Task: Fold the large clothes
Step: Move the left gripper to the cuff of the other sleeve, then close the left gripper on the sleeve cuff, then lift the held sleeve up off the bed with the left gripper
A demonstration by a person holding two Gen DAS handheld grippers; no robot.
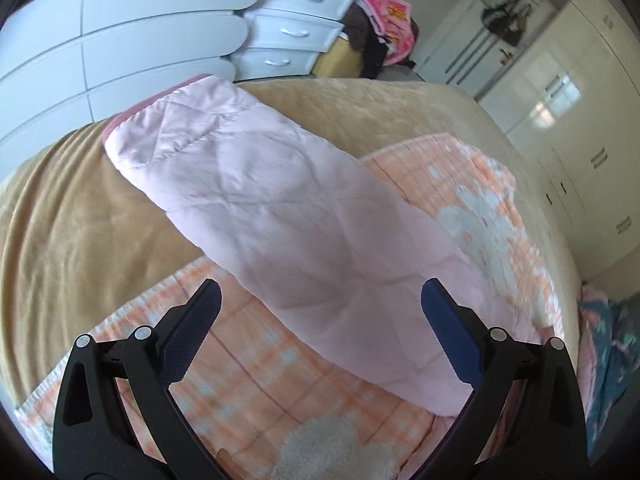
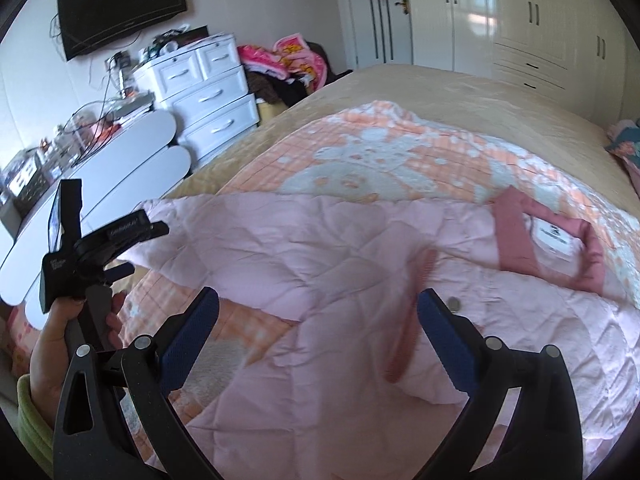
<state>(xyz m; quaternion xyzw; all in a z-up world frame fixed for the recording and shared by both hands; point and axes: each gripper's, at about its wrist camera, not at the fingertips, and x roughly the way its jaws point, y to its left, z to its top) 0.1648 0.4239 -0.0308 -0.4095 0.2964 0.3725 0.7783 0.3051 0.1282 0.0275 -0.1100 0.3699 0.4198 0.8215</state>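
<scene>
A pale pink quilted jacket (image 2: pixel 340 264) lies spread on the bed, collar and label (image 2: pixel 552 240) at the right. Its sleeve (image 1: pixel 272 208) stretches away from my left gripper toward the bed's far left edge, with a darker pink cuff (image 1: pixel 120 120). My left gripper (image 1: pixel 320 304) is open and empty, hovering over the near end of the sleeve. My right gripper (image 2: pixel 318 312) is open and empty above the jacket's front, where a dark pink zipper strip (image 2: pixel 404 344) runs. The left gripper also shows in the right wrist view (image 2: pixel 132 248), held by a hand beside the sleeve.
The jacket lies on an orange checked blanket (image 1: pixel 248 364) over a tan bedspread (image 1: pixel 68 232). White drawers (image 2: pixel 208 92) and a pile of clothes (image 2: pixel 288 64) stand beyond the bed. White wardrobes (image 2: pixel 532 20) line the far wall. Patterned bedding (image 1: pixel 608 340) lies at right.
</scene>
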